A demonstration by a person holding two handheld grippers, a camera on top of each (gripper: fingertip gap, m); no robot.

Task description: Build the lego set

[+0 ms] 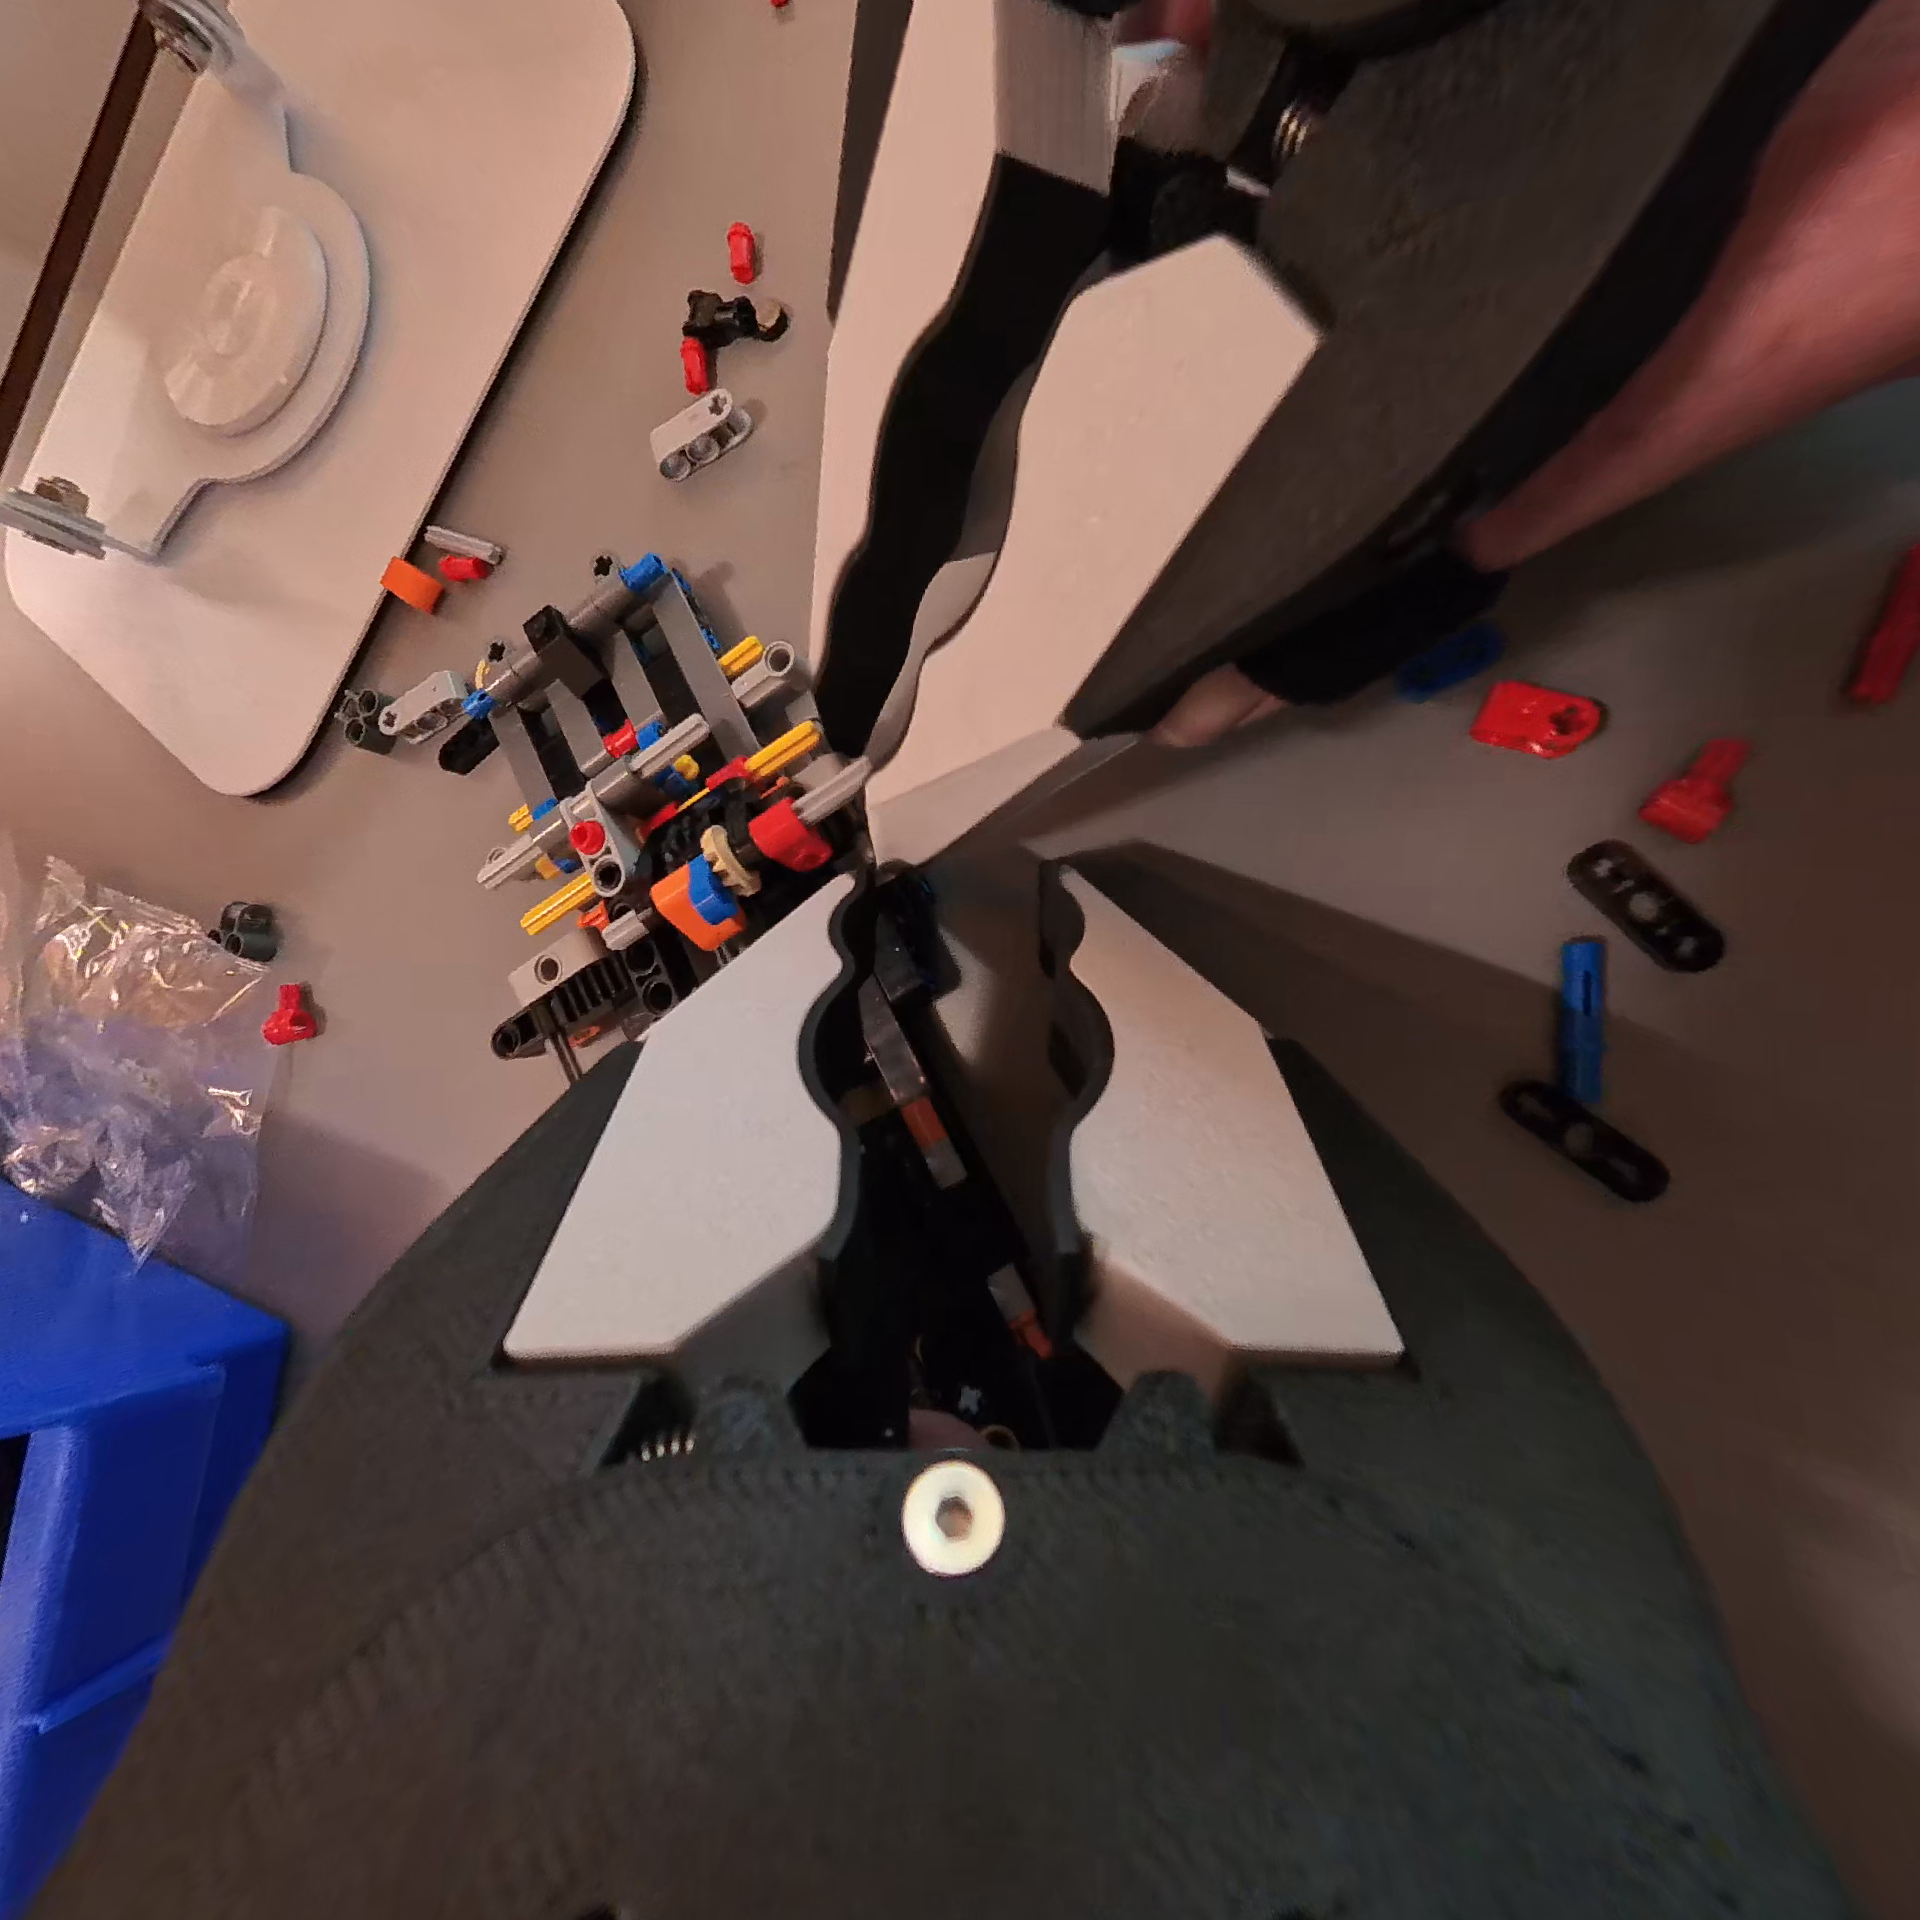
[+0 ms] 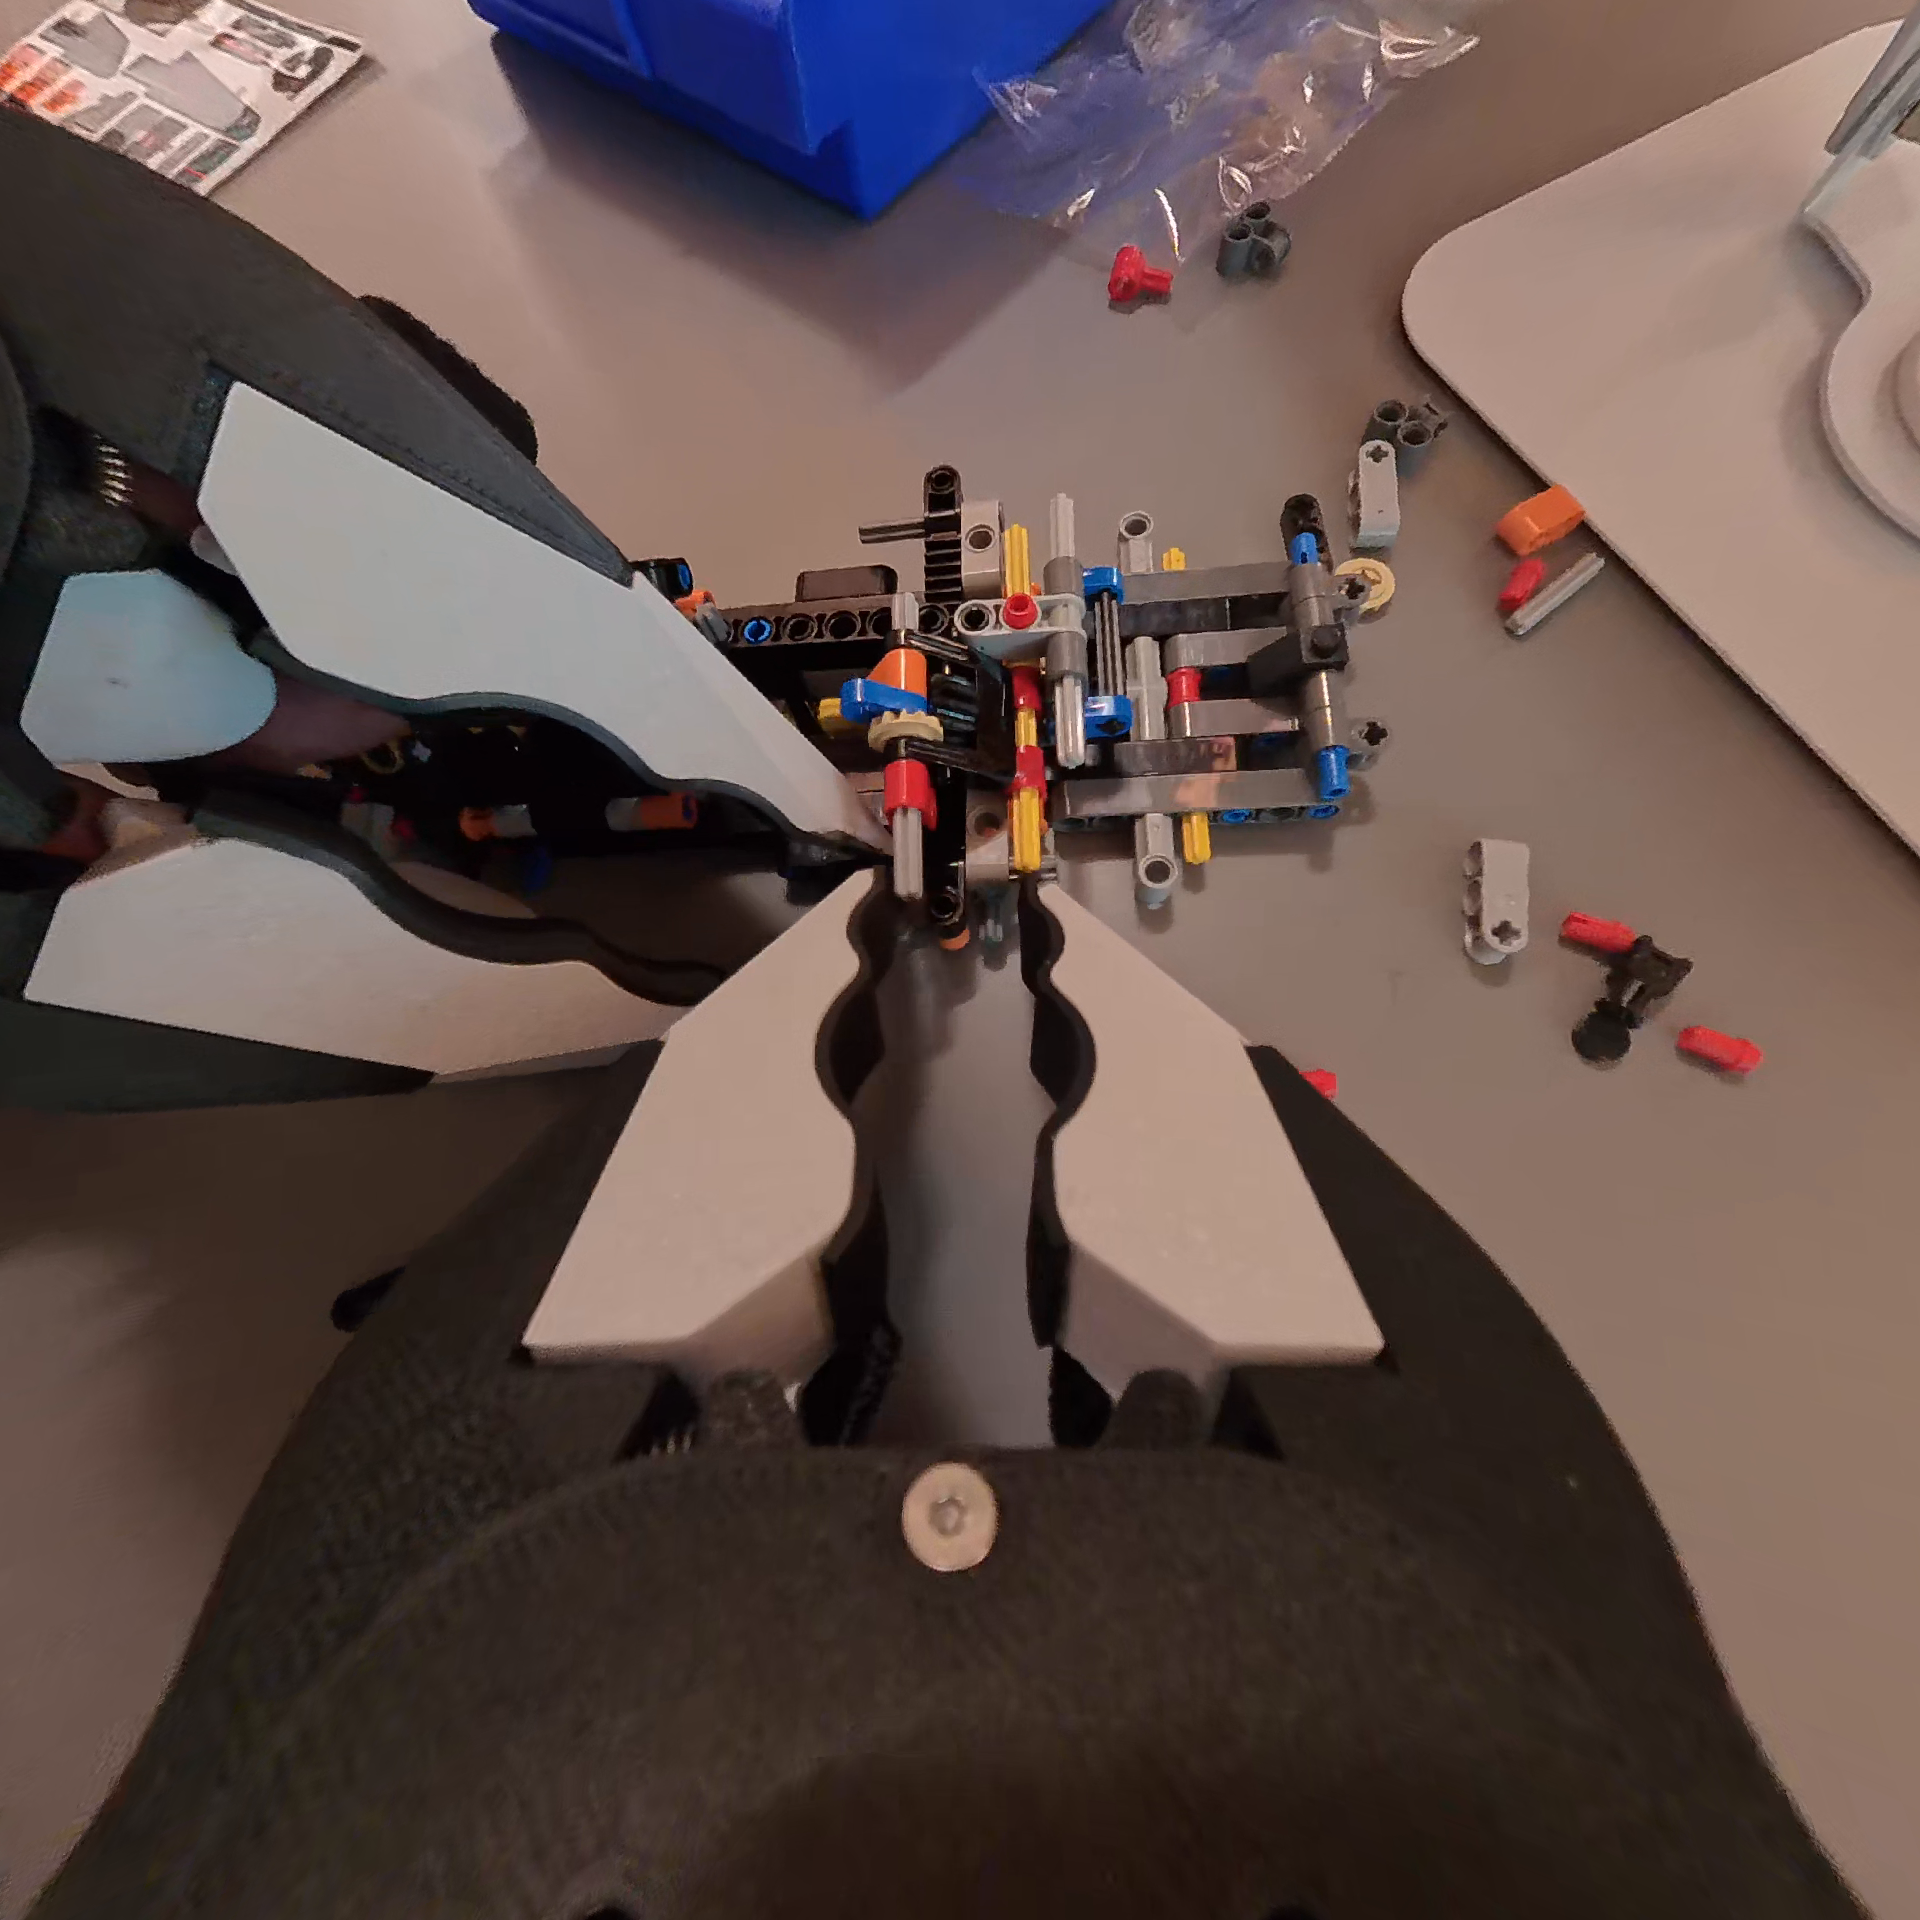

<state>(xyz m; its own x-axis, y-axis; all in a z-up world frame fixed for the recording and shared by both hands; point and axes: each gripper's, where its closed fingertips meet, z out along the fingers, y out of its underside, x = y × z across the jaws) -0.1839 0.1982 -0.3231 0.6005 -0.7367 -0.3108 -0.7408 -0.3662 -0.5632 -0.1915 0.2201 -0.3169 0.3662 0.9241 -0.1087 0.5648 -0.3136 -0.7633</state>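
Observation:
The part-built lego model [image 1: 644,790] of grey, black, yellow, red and blue beams and pins lies on the grey table; it also shows in the right wrist view [image 2: 1195,665]. My left gripper [image 1: 956,883] is shut on the model's long black end, which runs back between its fingers. My right gripper [image 2: 951,888] meets the model from the other side. Its tips straddle a black beam end and a grey axle at the model's near edge and press on them. The right gripper [image 1: 868,748] comes in from above in the left wrist view.
A blue bin [image 2: 810,83] and a clear plastic bag [image 2: 1195,104] lie beyond the model. A white stand base [image 2: 1662,416] is at the right. Loose red pieces [image 1: 1538,717], black beams [image 1: 1647,920], a blue pin [image 1: 1581,1018] and a grey connector [image 2: 1496,899] are scattered around. An instruction sheet [image 2: 177,83] lies far left. From the right gripper's tips to the grey connector [image 2: 1496,899] is close to 8 cm. It is also in sight in the left wrist view [image 1: 694,430].

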